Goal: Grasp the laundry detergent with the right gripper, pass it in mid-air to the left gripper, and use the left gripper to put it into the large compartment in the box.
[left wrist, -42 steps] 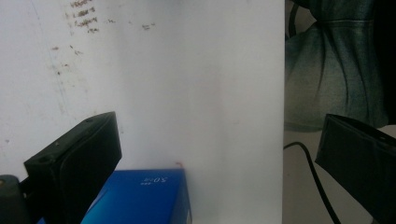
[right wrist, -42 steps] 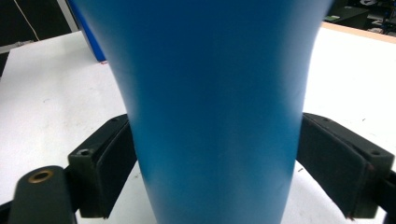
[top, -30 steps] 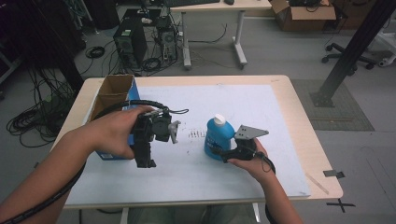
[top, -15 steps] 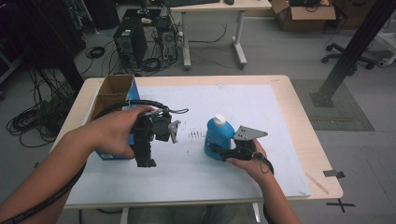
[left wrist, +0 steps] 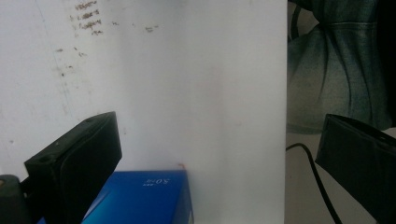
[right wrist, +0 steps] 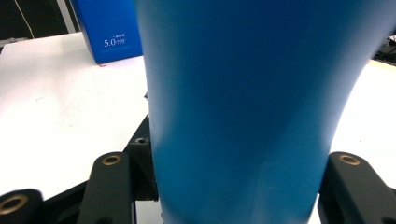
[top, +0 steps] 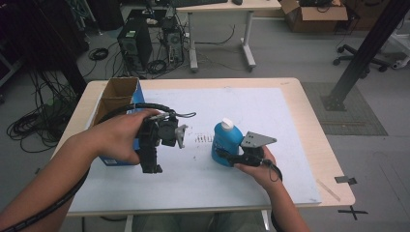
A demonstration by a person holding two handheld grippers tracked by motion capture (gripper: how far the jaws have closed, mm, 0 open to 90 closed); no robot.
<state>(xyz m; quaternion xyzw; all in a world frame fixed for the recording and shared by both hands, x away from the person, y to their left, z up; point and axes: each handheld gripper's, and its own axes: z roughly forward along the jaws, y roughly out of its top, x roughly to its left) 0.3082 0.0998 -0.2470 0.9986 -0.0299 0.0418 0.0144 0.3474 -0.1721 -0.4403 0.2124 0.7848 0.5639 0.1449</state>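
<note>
High view: at left, the left tongs (top: 151,166) hang with jaws apart and empty, pointing toward the near edge beside a blue cardboard box (top: 118,104) on the white tabletop (top: 270,121). Right of centre, a blue bottle (top: 225,142) with a white cap stands upright; the right tongs (top: 227,155) have just been closing and now clamp its lower body. For a steady lift, keep the grip level and the bottle upright. Right hand (top: 256,164) lies low, wrist near the tabletop's near edge.

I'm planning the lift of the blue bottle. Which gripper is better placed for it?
Right: the right gripper has just closed on the blue bottle. The left gripper hangs open beside the blue box.
</note>
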